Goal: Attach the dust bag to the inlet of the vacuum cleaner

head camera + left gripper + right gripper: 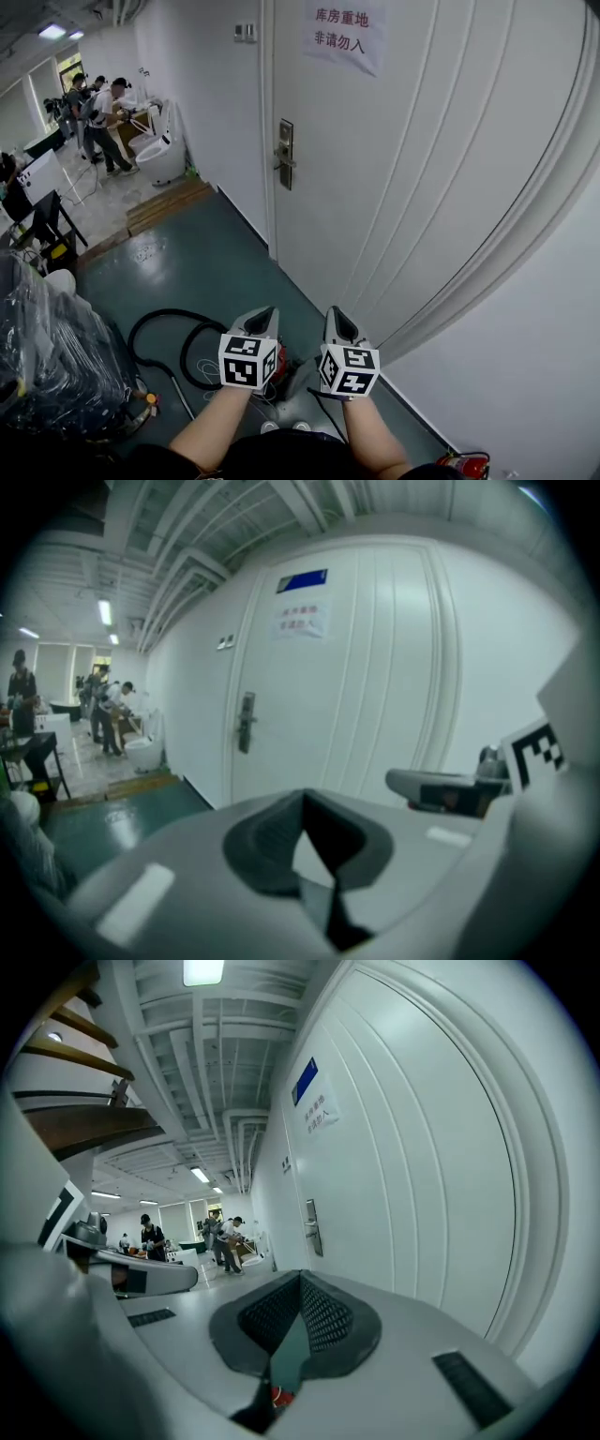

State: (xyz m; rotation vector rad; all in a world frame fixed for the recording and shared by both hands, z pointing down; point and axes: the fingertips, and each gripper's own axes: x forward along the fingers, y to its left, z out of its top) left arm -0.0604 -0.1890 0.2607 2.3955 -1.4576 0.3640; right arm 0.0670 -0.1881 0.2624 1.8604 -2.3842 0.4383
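Both grippers are raised side by side in front of a white door [375, 169]. My left gripper [267, 313] is shut with nothing in it, its pads [272, 841] meeting at the tip. My right gripper [336, 315] is also shut and empty, its dotted pads [323, 1316] together. Between and below the marker cubes a bit of the red vacuum cleaner [284, 364] shows on the green floor, with its black hose [159, 319] looped to the left. A red sliver of the vacuum cleaner [279, 1396] also shows under the right jaws. No dust bag is in view.
The door carries a metal handle [285, 155] and a paper notice [343, 34]. A plastic-wrapped bundle [47, 356] stands at the left. Wooden boards [169, 204] lie beyond; people [101, 112] work by a toilet [161, 150] far off. A red extinguisher [464, 464] sits bottom right.
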